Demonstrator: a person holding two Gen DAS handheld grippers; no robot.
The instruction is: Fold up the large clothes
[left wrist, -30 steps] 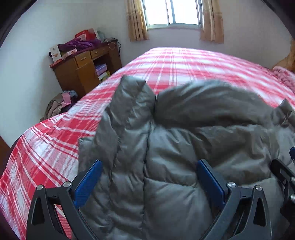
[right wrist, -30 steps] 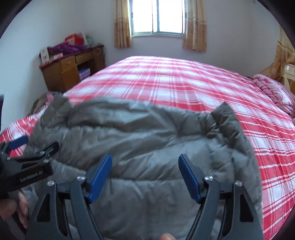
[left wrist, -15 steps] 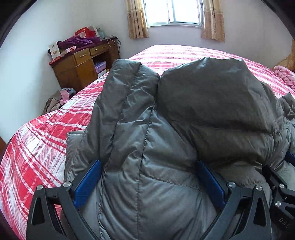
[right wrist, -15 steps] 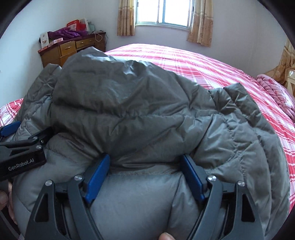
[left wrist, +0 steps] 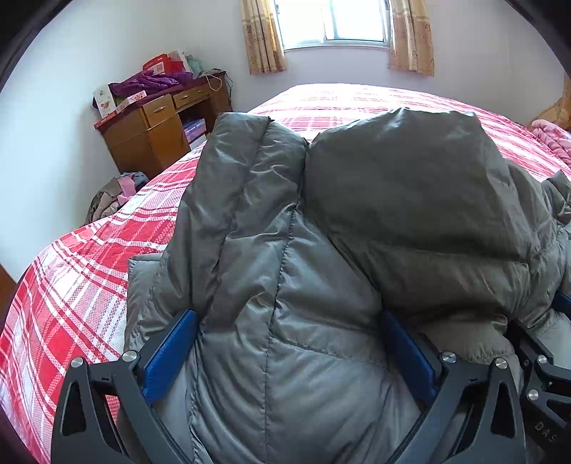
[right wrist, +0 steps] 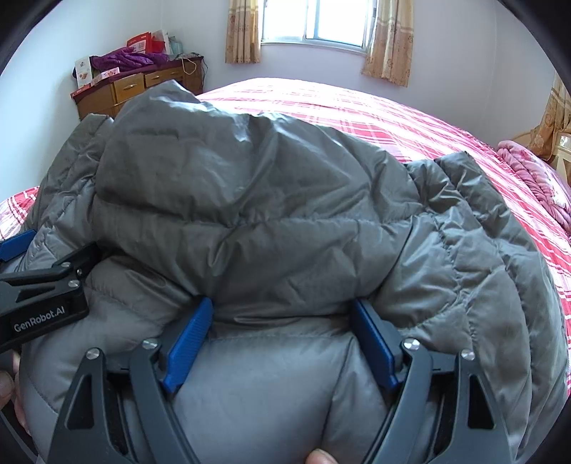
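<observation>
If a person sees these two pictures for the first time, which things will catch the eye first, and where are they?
First comes the puffy grey down jacket, bunched up and filling the middle of both views, with the blue pads of the left gripper and right gripper spread wide against its near edge. Under it, the red and white plaid bedcover stretches back toward the bright window. A cluttered wooden desk stands in the far left corner.
</observation>
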